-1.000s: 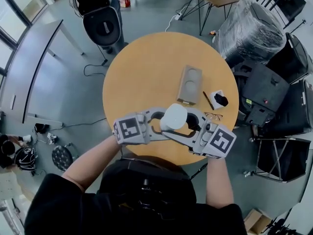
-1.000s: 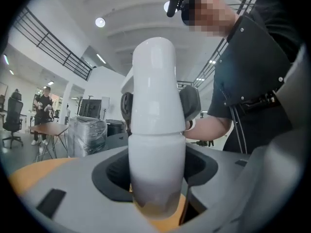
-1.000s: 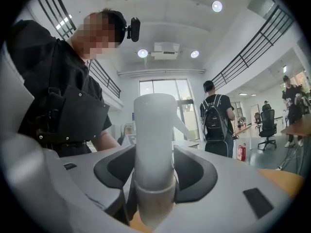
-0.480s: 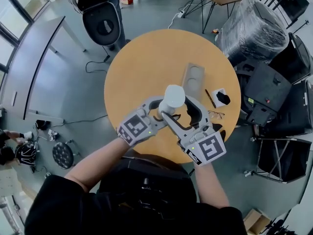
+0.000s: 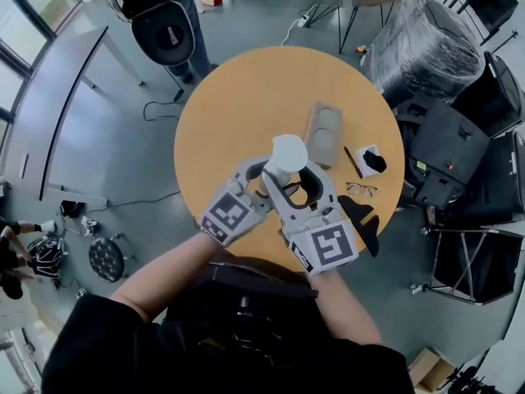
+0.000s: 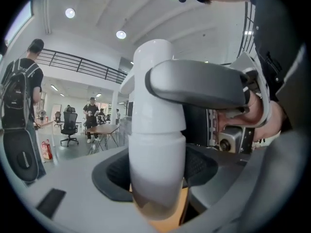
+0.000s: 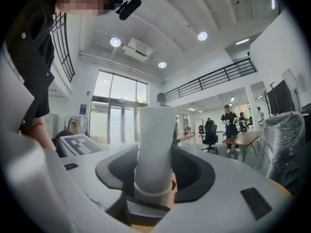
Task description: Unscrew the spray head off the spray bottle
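Note:
A white spray bottle [image 5: 289,153] is held upright over the round wooden table [image 5: 238,97]. My left gripper [image 5: 269,180] comes in from the lower left, shut on the bottle's body [image 6: 155,144], its dark pads pressing both sides. My right gripper [image 5: 290,174] reaches in from the near side, its jaws closing on the white spray head [image 7: 154,140], and both pads touch it. One right finger [image 6: 194,84] crosses the bottle's top in the left gripper view. The left gripper's marker cube [image 7: 80,144] shows beside the bottle in the right gripper view. The bottle's lower end is hidden behind the jaws.
On the table beyond the bottle lie a flat wooden block with round recesses [image 5: 321,134], a pen [image 5: 350,164], a small white box with a black item [image 5: 371,162] and glasses [image 5: 359,190]. A black office chair [image 5: 164,31] stands past the far edge; black cases [image 5: 459,146] crowd the right.
The right gripper has swung from the bottle's right side round to the near side, its marker cube moving left. The bottle and left gripper have shifted slightly farther away.

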Tool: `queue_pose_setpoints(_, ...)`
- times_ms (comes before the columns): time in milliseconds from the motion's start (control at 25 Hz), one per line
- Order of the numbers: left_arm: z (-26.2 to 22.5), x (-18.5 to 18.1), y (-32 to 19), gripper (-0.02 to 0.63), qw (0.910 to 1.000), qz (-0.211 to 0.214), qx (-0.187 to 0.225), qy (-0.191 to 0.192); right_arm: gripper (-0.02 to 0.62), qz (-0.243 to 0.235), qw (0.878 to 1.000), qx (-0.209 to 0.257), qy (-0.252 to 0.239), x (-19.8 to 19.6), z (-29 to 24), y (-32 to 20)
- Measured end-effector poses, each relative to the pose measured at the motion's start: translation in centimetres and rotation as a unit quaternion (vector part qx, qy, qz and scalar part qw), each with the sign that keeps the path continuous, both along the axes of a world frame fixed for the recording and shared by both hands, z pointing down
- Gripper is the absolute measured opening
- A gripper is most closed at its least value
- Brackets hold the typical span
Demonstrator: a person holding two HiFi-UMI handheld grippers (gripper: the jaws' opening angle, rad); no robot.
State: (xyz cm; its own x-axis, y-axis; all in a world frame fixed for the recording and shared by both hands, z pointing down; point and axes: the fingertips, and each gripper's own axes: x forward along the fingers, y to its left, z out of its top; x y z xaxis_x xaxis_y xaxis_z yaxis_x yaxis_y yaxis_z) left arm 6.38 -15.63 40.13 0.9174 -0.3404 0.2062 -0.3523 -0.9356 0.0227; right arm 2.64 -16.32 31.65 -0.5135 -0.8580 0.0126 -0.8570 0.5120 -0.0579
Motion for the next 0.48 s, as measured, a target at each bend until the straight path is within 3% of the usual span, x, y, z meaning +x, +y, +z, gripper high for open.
queue_pose_setpoints(120, -0.8, -0.1, 1.5, 0.302, 0.9976, 0.058, -0.020, 0.031, 0.235, -0.075, 0.997, 0.007, -0.016, -0.5, -0.7, 1.1)
queue_pose_setpoints(280, -1.7, -0.4, 4.3, 0.302, 0.9858, 0.158, -0.027, 0.051, 0.235, -0.193, 0.981, 0.016, -0.028, -1.1, -1.6, 3.3)
queue_pose_setpoints(360, -1.9, -0.4, 5.3, 0.302, 0.9799, 0.192, -0.023, 0.050, 0.233, -0.226, 0.973, 0.024, -0.030, -1.1, -1.8, 4.2)
queue_pose_setpoints(480, -2.4, -0.3, 5.6, 0.302, 0.9758, 0.210, -0.021, 0.055, 0.231, -0.238, 0.970, 0.032, -0.036, -1.1, -2.2, 4.4)
